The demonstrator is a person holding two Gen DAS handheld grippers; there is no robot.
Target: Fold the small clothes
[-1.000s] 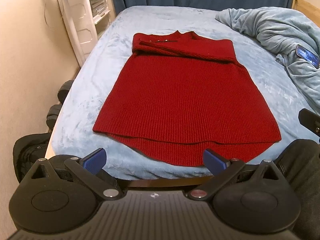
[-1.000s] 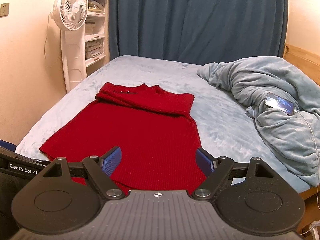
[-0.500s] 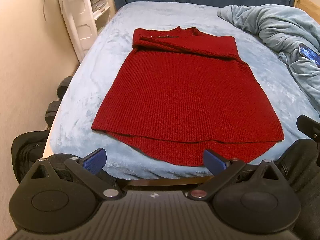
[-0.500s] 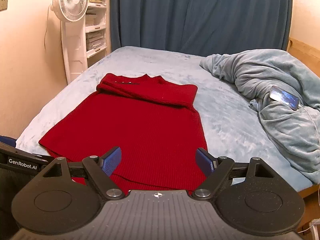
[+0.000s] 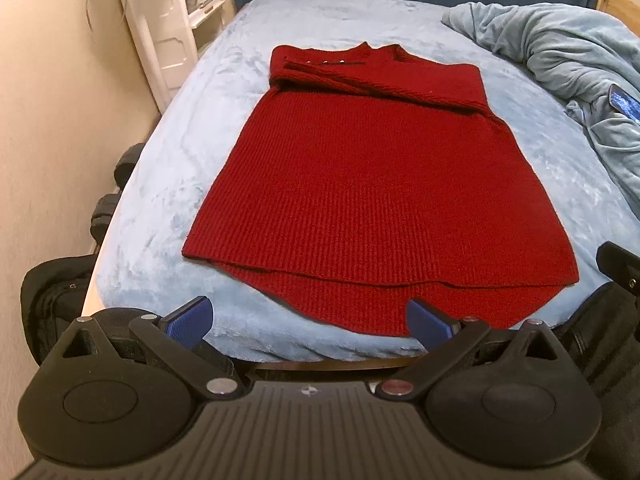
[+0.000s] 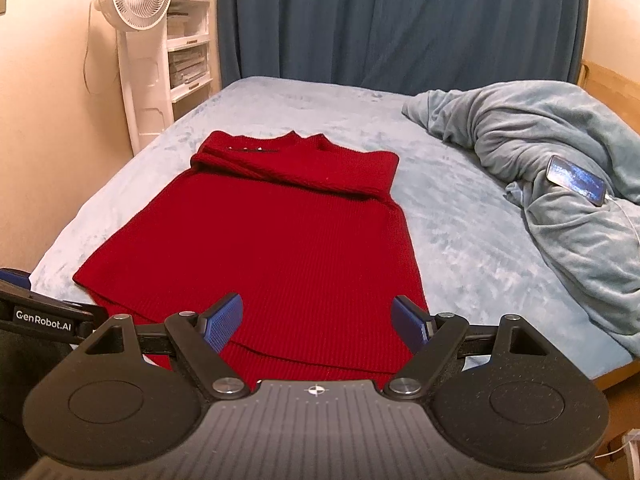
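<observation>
A red knit sweater [image 5: 360, 176] lies flat on the light blue bed [image 5: 192, 152], hem toward me, with its sleeves folded across the chest near the collar. It also shows in the right wrist view [image 6: 264, 240]. My left gripper [image 5: 308, 322] is open and empty, hovering just short of the hem's left half at the bed's near edge. My right gripper [image 6: 318, 322] is open and empty, over the hem's right part. The left gripper's body [image 6: 36, 316] shows at the left edge of the right wrist view.
A crumpled blue blanket [image 6: 552, 184] lies on the bed's right side with a phone [image 6: 576, 178] on it. A white fan [image 6: 140, 40] and shelf unit [image 6: 188, 60] stand left of the bed. A dark curtain [image 6: 400, 24] hangs behind. A black bag [image 5: 52, 300] sits on the floor at left.
Both grippers have moved slightly forward and tilted down toward the sweater's hem. Their jaws have stayed open. The sweater has not moved.
</observation>
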